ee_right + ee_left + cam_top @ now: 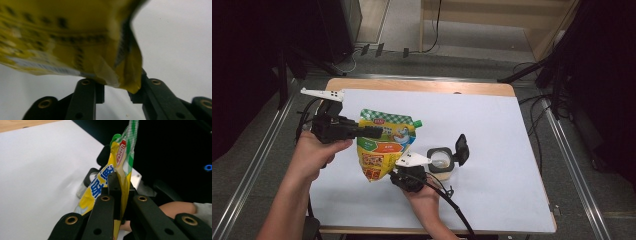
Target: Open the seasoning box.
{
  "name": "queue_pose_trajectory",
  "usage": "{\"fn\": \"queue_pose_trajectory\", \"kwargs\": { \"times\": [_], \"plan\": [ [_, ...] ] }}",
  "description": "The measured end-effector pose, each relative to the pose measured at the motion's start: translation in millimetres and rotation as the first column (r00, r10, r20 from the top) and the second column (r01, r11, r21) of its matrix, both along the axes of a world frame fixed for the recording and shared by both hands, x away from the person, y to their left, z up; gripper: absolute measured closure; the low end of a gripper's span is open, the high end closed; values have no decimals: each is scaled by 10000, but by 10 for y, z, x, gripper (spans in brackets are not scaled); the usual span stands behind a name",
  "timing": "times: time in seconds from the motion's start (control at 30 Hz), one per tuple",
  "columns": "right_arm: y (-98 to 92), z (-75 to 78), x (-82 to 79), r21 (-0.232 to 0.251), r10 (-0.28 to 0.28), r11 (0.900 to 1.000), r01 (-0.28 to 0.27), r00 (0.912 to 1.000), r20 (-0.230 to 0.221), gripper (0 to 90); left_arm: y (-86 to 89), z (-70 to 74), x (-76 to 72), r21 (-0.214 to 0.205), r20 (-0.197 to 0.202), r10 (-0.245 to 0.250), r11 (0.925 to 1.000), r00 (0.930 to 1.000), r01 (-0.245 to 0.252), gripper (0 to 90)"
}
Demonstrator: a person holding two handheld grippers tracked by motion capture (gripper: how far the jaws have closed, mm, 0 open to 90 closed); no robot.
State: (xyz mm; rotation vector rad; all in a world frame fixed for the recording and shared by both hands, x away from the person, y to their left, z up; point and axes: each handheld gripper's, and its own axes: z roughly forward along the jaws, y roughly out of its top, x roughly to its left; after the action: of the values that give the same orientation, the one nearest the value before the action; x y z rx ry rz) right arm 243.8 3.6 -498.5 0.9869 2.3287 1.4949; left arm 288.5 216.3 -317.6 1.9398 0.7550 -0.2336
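Note:
A yellow pouch point(384, 145) with a green checked top and a green cap point(418, 123) hangs tilted above the white table sheet point(497, 125). My left gripper point(379, 132) comes in from the left and is shut on the pouch's upper part. In the left gripper view the jaws of my left gripper point(120, 192) pinch the pouch point(117, 157) edge-on. My right gripper point(395, 174) sits under the pouch's lower corner. Its jaws point(116, 95) stand apart, with the pouch's bottom edge point(62, 37) just above their tips and not pinched.
A small clear jar point(441, 160) with its black flip lid point(462, 148) open stands on the sheet just right of the right gripper. Metal rails run along both sides of the table, and cables lie beyond its far edge.

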Motion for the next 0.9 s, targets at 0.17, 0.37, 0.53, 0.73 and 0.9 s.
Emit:
{"fn": "queue_pose_trajectory", "kwargs": {
  "times": [0.17,0.37,0.53,0.73,0.9],
  "plan": [
    [13,-4,-31,-426,276,9987,-275,9996,23,716,-46,-10,-8,377,196,183,9991,9996,-190,900],
    [-5,21,-45,-669,461,9968,-448,9988,184,676,-93,-15,-17,711,413,474,9962,9980,-503,886],
    [-26,67,-92,-951,761,9929,-713,9959,480,669,-177,-49,-20,1111,467,560,9919,9973,-609,839],
    [-56,155,-162,-833,1042,9916,-993,9929,576,658,-319,-97,-35,1595,648,357,9861,9973,-456,824],
    [-45,212,-274,-1273,1452,9831,-1319,9842,1012,622,-420,-144,-40,1810,680,186,9830,9975,-307,814]
  ]
}}
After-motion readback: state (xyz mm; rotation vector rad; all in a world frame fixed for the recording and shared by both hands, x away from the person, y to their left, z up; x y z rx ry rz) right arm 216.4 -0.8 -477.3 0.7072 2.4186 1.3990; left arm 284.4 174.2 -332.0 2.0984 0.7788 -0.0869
